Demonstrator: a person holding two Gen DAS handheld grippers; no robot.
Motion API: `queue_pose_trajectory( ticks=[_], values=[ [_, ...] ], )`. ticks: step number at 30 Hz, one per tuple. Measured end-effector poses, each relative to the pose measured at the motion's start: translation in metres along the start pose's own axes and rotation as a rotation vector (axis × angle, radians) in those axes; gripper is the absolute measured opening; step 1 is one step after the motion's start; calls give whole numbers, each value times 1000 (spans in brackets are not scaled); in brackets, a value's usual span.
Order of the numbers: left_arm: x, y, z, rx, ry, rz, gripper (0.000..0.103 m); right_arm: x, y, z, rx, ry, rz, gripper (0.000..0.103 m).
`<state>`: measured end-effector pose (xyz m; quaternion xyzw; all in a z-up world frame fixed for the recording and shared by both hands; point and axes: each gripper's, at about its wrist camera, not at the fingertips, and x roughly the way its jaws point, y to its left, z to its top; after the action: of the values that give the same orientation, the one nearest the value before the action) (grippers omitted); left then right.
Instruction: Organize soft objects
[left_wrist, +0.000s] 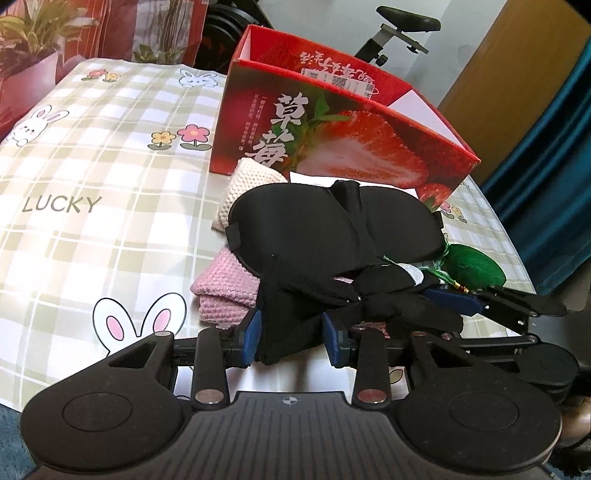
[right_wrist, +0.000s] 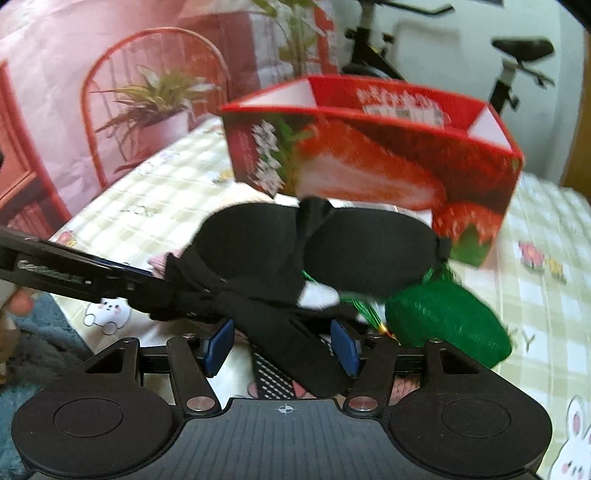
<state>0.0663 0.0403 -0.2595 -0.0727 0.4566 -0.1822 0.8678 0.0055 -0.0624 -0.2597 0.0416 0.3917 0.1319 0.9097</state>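
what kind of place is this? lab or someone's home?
Most likely a home, a living room or spare room. An exercise bike stands behind the table, the tablecloth has a bunny-and-flower print, and a reused strawberry box serves as the bin.

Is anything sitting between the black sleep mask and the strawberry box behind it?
Nothing tall. The black sleep mask lies right in front of the strawberry box, whose open top is unobstructed; only its front wall must be cleared.

black eye mask (left_wrist: 332, 225) lies atop pink cloth (left_wrist: 225, 291) and cream cloth (left_wrist: 245, 184); green pouch (left_wrist: 476, 267) beside; red box (left_wrist: 347, 136) behind.
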Motion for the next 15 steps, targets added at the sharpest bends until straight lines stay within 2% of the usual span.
queue_pose_trajectory(
  ticks=[9, 11, 15],
  values=[
    [8, -1, -2, 16, 13, -11, 38, 1, -13, -2, 48, -20, 19, 43],
    [9, -2, -2, 23, 13, -17, 38, 1, -15, -1, 54, -23, 30, 34],
    [10, -2, -2, 32, 15, -35, 37, 1, -12, -1, 51, -22, 49, 25]
  ],
)
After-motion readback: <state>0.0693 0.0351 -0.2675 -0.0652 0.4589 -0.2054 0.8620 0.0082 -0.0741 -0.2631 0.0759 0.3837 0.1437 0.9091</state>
